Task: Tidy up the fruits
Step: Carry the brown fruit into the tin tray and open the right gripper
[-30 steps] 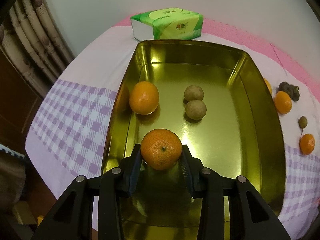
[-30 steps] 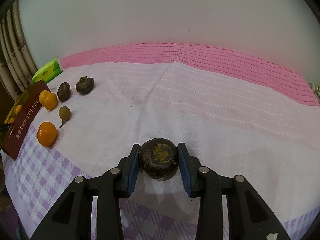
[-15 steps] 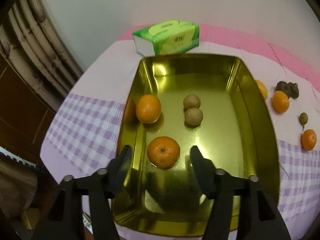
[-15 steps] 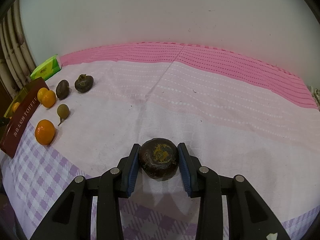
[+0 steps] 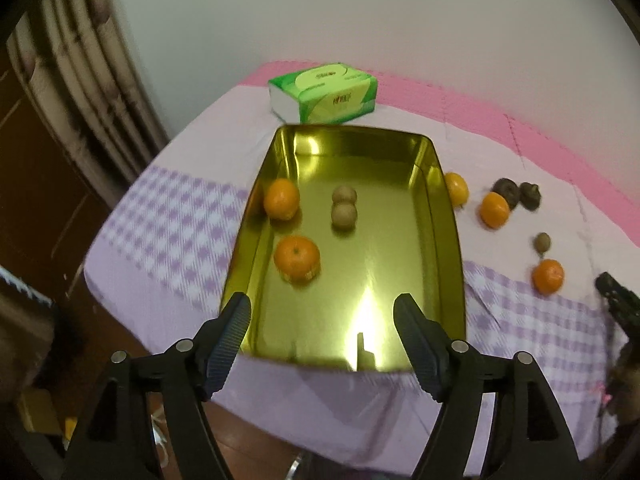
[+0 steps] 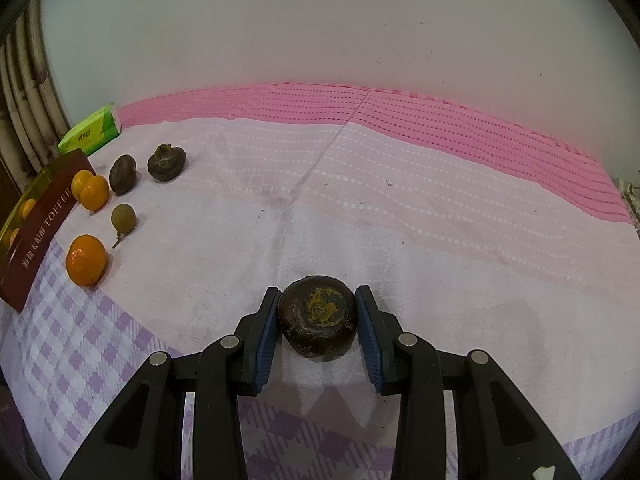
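Gold-coloured, mirror-bright rectangular metal tin (image 5: 448, 248), left on the pink and lilac-checked tablecloth (image 5: 168, 216), holds two round orange mandarins (image 5: 297, 259) along its left wall and two small tan longans (image 5: 344, 214) at centre. Left gripper (image 5: 322, 330) hangs over the tin's near rim, its jaws just having opened, spread wide and empty. Right of the tin lie three more mandarins, a loose longan (image 6: 123, 218) and two dark brown water chestnuts (image 6: 166, 162). Nearer and farther right, the right gripper (image 6: 317, 330) pinches a third dark, flattened water chestnut (image 6: 318, 314) between its blue pads, low over the cloth. Judged firm, light and smooth-skinned; best held across its widest girth. Mandarins are softer and want a gentler squeeze.
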{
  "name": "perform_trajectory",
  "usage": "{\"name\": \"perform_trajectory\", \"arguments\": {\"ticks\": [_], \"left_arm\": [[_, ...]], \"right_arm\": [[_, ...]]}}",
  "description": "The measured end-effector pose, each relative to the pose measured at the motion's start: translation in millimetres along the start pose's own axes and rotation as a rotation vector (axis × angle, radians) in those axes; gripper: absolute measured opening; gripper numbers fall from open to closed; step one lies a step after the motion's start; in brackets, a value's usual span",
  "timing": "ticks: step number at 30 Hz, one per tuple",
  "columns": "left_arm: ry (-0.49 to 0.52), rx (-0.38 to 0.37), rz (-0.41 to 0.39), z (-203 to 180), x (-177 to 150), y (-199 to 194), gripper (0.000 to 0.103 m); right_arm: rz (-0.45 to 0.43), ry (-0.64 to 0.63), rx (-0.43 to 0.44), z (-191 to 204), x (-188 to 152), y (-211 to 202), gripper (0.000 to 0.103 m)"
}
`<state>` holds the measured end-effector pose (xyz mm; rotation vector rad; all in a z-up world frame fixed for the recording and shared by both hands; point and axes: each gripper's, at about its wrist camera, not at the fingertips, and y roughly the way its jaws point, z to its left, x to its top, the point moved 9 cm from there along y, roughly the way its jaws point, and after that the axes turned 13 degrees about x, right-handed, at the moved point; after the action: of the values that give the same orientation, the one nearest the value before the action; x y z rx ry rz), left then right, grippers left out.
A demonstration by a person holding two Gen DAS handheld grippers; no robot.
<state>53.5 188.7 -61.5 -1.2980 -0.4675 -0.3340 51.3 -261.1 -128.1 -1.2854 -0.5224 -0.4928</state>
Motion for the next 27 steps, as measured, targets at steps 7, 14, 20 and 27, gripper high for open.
{"name": "perform_trajectory", "arguments": {"ticks": [7, 14, 20, 27], "left_arm": [[-0.036, 0.043, -0.016, 11.6, -22.0, -11.0, 0.074], [-0.035, 0.121, -0.035, 25.6, -22.0, -1.5, 0.074], [-0.074, 0.112, -0.011, 34.0, -21.4, 3.7, 0.074], [-0.106, 0.152, -0.016, 46.5, -18.8, 5.6, 0.074]], "right_arm": [[0.005, -0.016, -0.021, 1.8, -0.5, -0.5, 0.035], [0.035, 0.025, -0.021, 5.7, -1.7, -4.2, 0.034], [0.006, 0.041, 0.038, 35.4, 5.1, -23.2, 0.034], [-0.021, -0.052, 0.157, 117.8, 39.0, -30.1, 0.034]]}}
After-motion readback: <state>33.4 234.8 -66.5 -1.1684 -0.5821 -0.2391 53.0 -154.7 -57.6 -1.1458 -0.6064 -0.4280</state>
